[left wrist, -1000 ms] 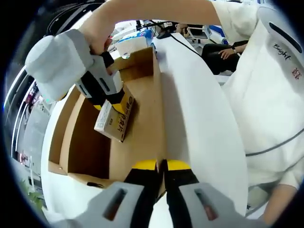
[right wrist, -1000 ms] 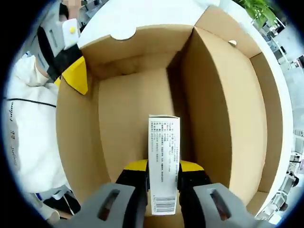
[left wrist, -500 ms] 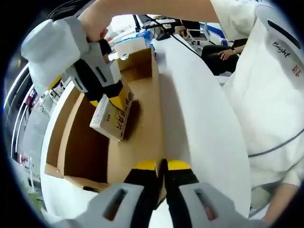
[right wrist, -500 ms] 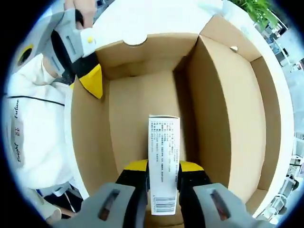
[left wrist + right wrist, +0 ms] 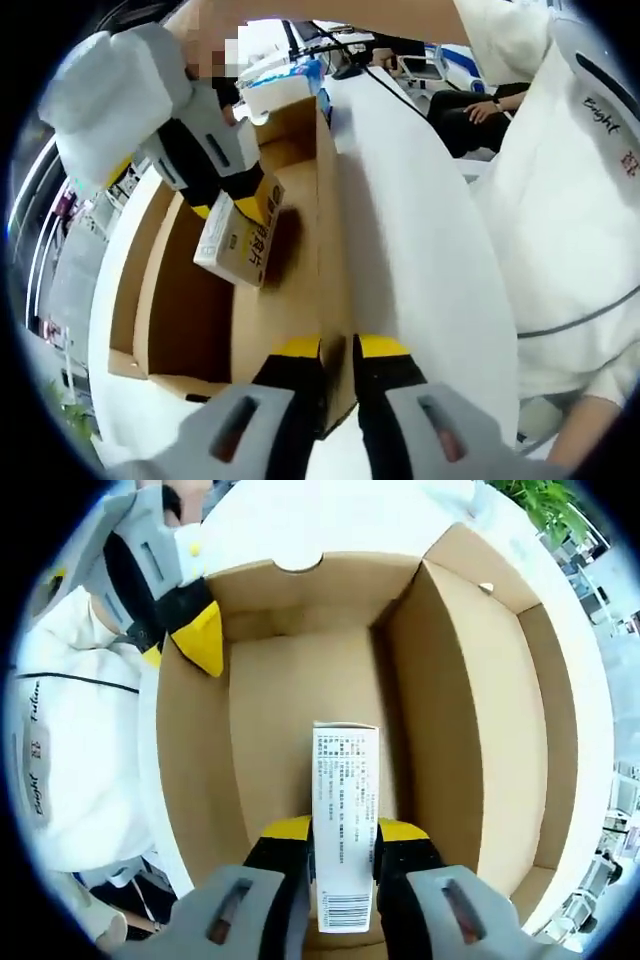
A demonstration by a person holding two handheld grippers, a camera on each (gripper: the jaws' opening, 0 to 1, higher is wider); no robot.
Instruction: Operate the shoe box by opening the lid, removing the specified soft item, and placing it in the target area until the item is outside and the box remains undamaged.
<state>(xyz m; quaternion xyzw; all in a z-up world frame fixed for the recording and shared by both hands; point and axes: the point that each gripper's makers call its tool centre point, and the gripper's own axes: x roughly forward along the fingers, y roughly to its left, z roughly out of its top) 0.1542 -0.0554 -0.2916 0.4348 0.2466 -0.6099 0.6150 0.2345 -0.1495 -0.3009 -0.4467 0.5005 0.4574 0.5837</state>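
Observation:
The open brown cardboard shoe box lies on a white table. My right gripper is shut on a small white carton printed with text and a barcode, held above the box floor. In the left gripper view that right gripper holds the carton, yellow on one face, tilted over the box interior. My left gripper has its yellow-tipped jaws on either side of the box's side wall. It also appears as the left gripper at the box's rim.
The white table stretches beside the box. A person in white clothing stands close on that side. Boxes and cables clutter the far end. A raised cardboard panel flanks the box, with a green plant beyond.
The right gripper has risen a little with the carton, so more of the box rim shows. The left gripper stays on the wall, its jaws slightly wider apart.

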